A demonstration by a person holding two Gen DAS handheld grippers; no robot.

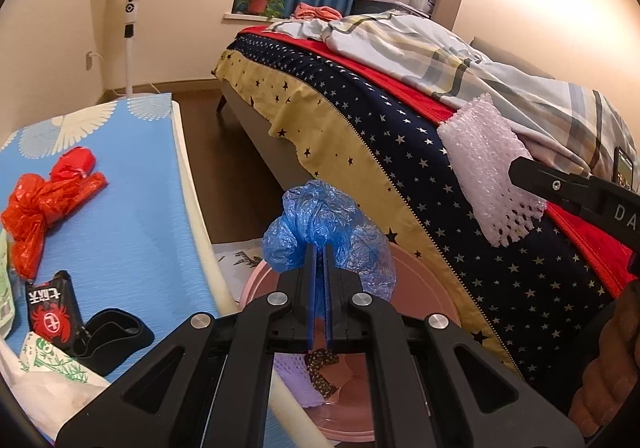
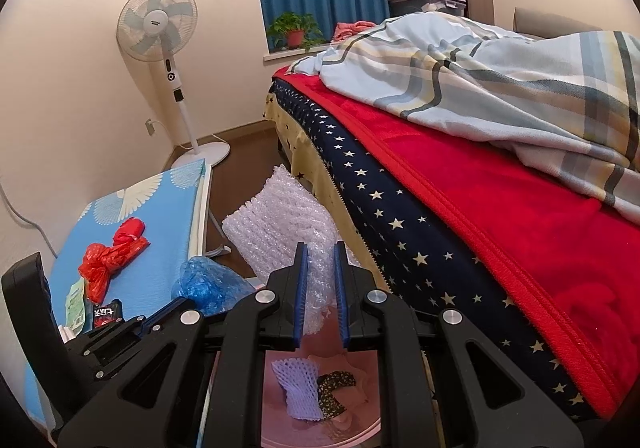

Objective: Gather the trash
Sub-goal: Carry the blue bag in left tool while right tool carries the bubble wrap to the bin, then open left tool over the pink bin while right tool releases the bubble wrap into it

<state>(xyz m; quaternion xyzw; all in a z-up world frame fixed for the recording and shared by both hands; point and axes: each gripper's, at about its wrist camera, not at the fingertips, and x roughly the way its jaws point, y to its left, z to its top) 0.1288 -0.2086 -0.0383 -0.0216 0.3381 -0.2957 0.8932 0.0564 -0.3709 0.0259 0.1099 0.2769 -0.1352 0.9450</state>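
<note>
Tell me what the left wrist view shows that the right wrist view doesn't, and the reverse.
Only the left wrist view: the left gripper head-on, shut on the blue plastic bag; a black band on the blue table; a phone on the bed.

Only the right wrist view: the right gripper head-on, with the bubble wrap between its pads.

Both: the pink bin below, holding a white foam net; the red plastic bag on the table; the bed; the fan.
</note>
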